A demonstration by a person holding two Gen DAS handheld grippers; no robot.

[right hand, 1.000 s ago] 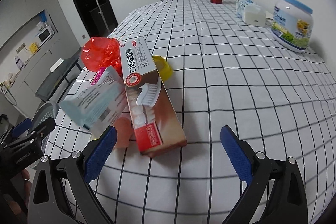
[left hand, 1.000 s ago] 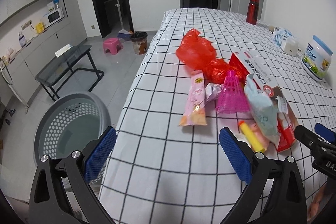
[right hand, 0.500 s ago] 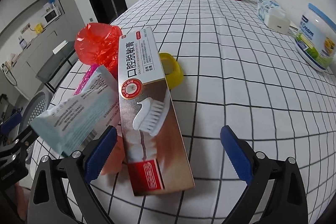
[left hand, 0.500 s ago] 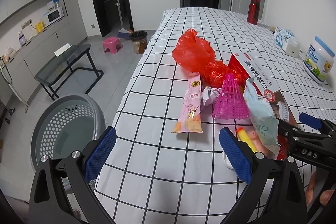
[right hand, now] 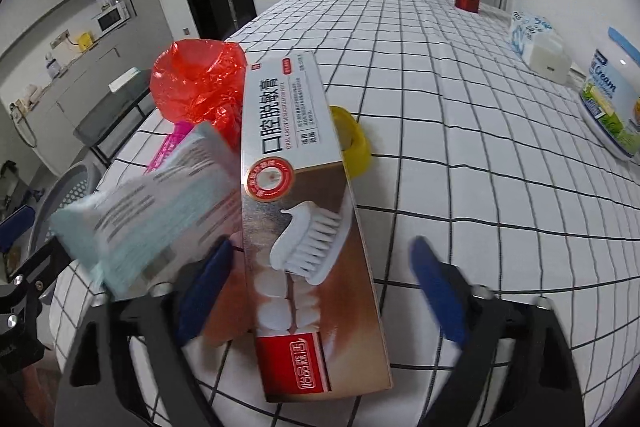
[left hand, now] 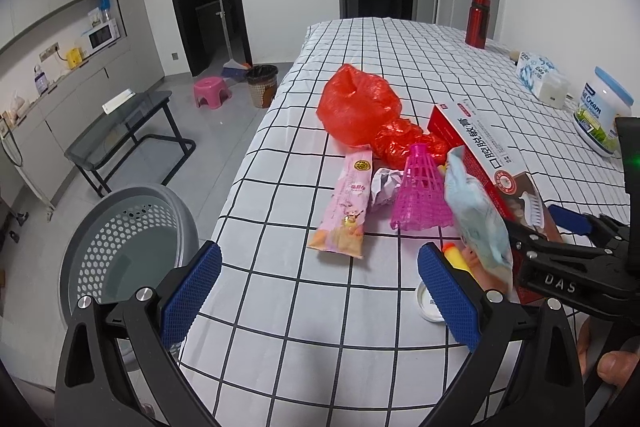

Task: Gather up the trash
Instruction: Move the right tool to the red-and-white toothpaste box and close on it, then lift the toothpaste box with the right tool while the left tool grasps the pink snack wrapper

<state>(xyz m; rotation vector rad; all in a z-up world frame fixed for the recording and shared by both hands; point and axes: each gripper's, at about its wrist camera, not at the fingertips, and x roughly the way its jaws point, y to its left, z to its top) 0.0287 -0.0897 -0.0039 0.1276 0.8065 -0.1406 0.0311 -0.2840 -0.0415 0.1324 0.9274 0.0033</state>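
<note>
Fingers of our right gripper (right hand: 320, 291) stand part-way open and have just been closing, with the near end of the toothpaste box (right hand: 304, 211) lying between them. Its left pad sits against or just beside the box's left edge, while the right pad is apart from the box, so we judge no grip is made yet. A pale blue wrapper (right hand: 160, 211) leans on the box just beyond the left finger and, in our judgement, could be caught in the same closure. Beyond the box lie a red plastic bag (right hand: 196, 87) and a yellow cap (right hand: 354, 139), grouped as a single heap of trash. Our left gripper (left hand: 316, 291) holds its fingers wide and empty above the bare checked tablecloth (left hand: 280, 347), touching nothing. A pink snack wrapper (left hand: 346, 207) and a pink mesh cone (left hand: 420, 195) lie just ahead of it. To the left of its left finger, off the table edge and lower, stands the grey perforated basket (left hand: 132, 247), which we take to be placed there to receive the trash.
</note>
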